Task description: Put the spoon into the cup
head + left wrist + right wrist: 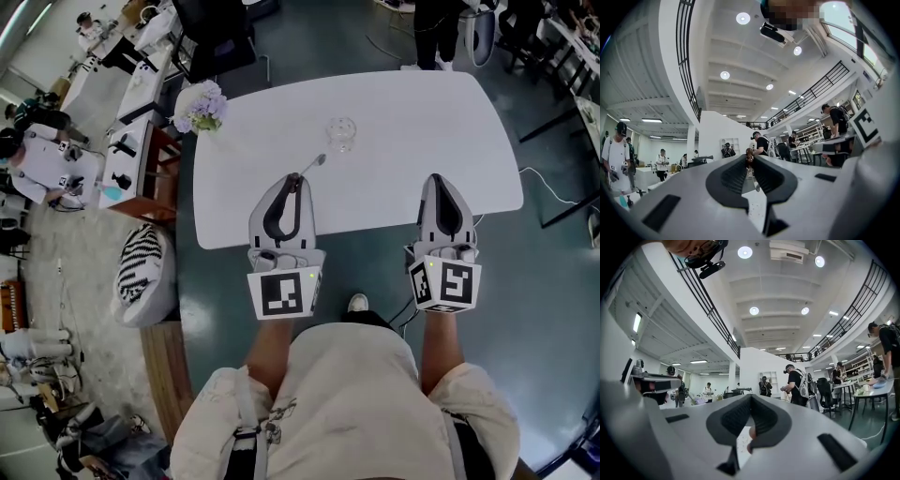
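Note:
A clear glass cup point(342, 134) stands upright near the middle of the white table point(412, 112). The metal spoon point(316, 164) sticks out of the tip of my left gripper point(297, 178), its bowl pointing toward the cup and stopping a little short of it. The left gripper point(750, 157) is shut on the spoon's handle, a pale sliver of which point(754, 184) shows between the jaws in the left gripper view. My right gripper point(437, 178) hovers over the table's near edge to the right, shut and holding nothing; its tips point(750, 398) meet.
A vase of pale purple flowers point(202, 105) sits on the table's far left corner. A striped cushion point(142, 272) lies on the floor at the left. A white cable point(548, 187) runs along the floor at the right. People stand at desks around the room.

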Tool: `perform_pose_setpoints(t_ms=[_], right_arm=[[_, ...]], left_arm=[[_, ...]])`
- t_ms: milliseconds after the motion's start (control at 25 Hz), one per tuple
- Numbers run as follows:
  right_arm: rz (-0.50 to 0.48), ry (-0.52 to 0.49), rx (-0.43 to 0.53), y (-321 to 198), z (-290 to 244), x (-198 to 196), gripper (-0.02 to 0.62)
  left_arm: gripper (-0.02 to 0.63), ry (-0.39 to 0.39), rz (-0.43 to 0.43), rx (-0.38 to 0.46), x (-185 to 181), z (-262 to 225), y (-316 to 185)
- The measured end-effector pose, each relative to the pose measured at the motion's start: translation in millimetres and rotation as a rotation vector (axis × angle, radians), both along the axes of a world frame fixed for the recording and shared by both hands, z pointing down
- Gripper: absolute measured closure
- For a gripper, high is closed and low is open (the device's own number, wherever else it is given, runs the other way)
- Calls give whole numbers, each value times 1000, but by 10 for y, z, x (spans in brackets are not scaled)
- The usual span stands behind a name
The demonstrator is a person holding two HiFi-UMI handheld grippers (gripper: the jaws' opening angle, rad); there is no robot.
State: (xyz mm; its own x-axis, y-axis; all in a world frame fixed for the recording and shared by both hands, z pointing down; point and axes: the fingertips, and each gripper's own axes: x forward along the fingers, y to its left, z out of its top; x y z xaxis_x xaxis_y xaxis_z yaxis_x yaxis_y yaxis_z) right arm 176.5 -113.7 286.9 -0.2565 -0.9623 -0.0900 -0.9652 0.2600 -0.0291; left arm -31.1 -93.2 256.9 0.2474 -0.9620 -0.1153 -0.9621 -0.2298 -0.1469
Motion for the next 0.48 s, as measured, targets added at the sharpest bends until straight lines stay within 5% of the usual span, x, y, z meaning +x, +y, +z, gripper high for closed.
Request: perform_pose_setpoints(t_ms=[480], right_arm=[[-12, -39, -5, -414, 138, 197, 607]], left_arm=[[565, -22, 5, -21, 267, 103, -424]])
